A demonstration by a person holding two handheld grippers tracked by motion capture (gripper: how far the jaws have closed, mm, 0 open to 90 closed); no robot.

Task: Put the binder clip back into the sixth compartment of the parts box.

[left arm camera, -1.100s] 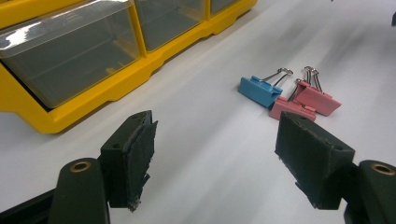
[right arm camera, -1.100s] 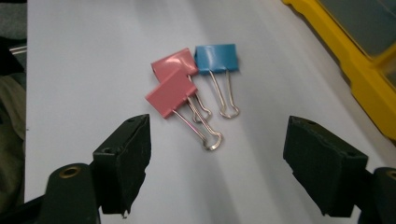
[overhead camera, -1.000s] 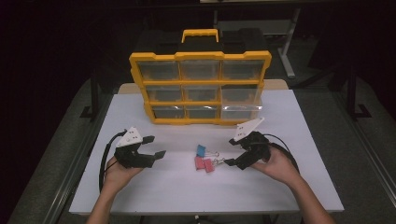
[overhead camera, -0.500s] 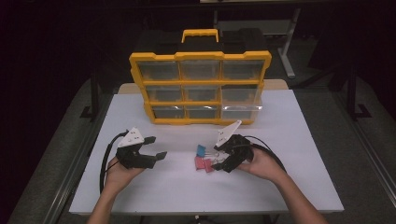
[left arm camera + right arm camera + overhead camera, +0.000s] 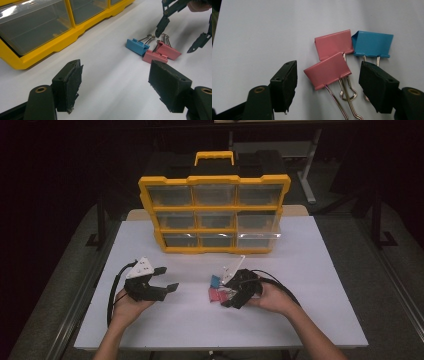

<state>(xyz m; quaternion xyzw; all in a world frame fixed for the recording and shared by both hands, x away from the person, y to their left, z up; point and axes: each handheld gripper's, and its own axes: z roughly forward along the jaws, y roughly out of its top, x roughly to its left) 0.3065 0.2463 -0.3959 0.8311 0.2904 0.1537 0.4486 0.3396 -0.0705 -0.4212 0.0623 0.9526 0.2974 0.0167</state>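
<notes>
Right gripper [image 5: 231, 296]: jaws apart, just been closing, nothing pressed yet; nearer pink binder clip [image 5: 327, 71] between them on the white table [image 5: 310, 270]. Second pink binder clip [image 5: 333, 47] touching the first; blue binder clip [image 5: 372, 43] just beside it. Left gripper [image 5: 167, 278]: jaws wide, empty, resting well apart from the clips. Yellow drawer organizer [image 5: 215, 215] at the far side.

High view: clips [image 5: 218, 290] partly hidden behind right gripper [image 5: 231, 296], handles unreadable. Organizer [image 5: 215, 215] drawer contents too dim to tell. Right gripper view: clip handles [image 5: 348, 105] cut off at bottom edge. Left gripper view: organizer [image 5: 50, 30] cropped top and left.
</notes>
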